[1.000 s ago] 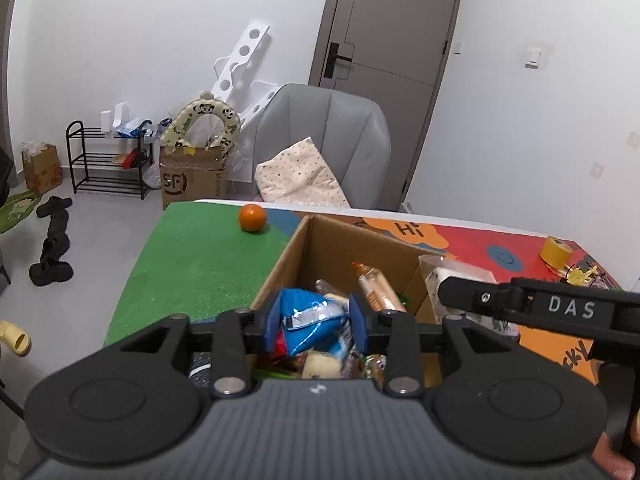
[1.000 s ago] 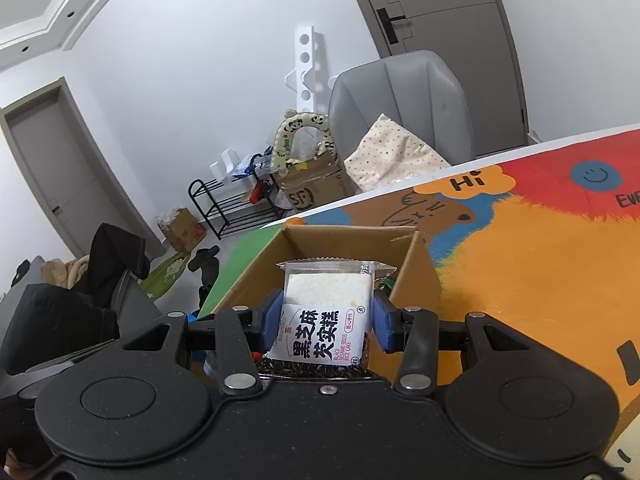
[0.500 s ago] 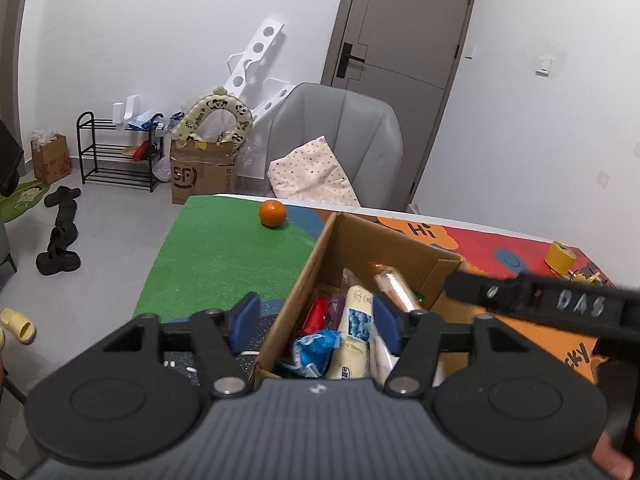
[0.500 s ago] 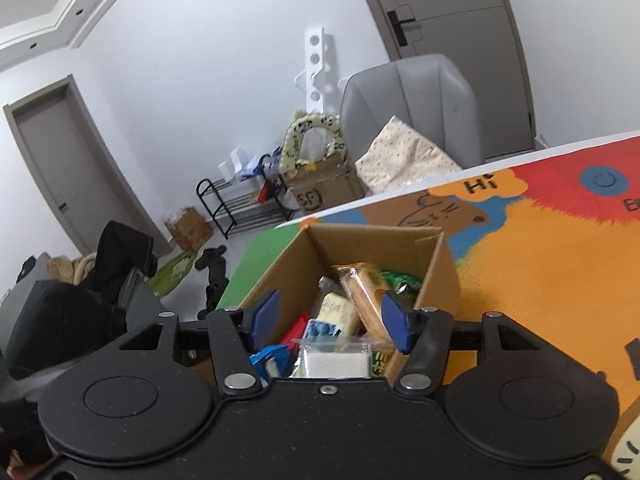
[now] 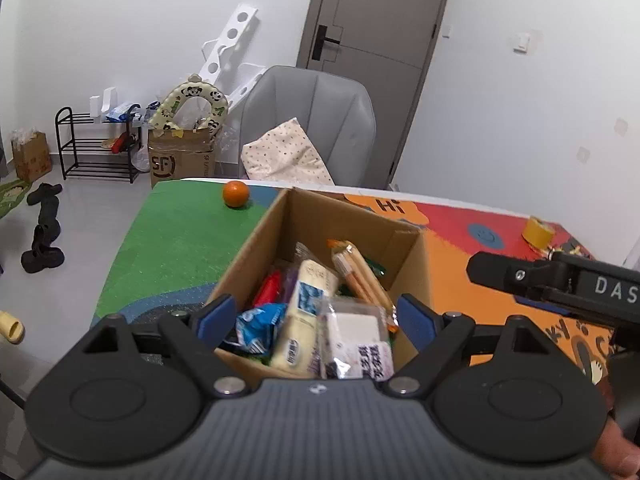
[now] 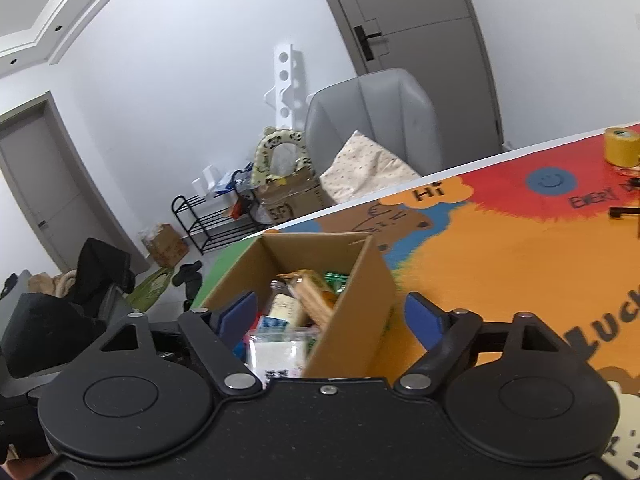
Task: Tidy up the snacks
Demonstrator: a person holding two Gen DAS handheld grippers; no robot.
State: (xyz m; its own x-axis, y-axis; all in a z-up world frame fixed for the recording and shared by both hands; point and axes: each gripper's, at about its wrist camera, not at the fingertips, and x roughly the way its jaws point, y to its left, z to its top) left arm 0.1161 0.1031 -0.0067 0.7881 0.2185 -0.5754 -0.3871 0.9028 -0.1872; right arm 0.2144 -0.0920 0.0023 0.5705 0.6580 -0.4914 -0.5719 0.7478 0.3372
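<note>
Clearly, "SF" carton (image 5: pixel 178 162), "Hi" mat (image 5: pixel 390 205)

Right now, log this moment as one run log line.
left gripper: open, empty | right gripper: open, empty | snacks: in cardboard box | orange: on mat

Cardboard box (image 5: pixel 352 224): plain brown corrugated card, matt, raw cut edges. Snack packets (image 5: pixel 356 344) inside: clear and printed plastic film, glossy, crinkled. Left gripper (image 5: pixel 316 320): matt black plastic body with ribbed grey top, blue rubbery-looking pads, small bright metal pins. Right gripper (image 6: pixel 332 314): same black matt plastic, faintly speckled. Table mat (image 5: pixel 168 240): printed, matt, fine-grained texture on the green part. Orange (image 5: pixel 236 194): dimpled skin, slight sheen. Tape roll (image 6: pixel 622 146): yellow, glossy.
</note>
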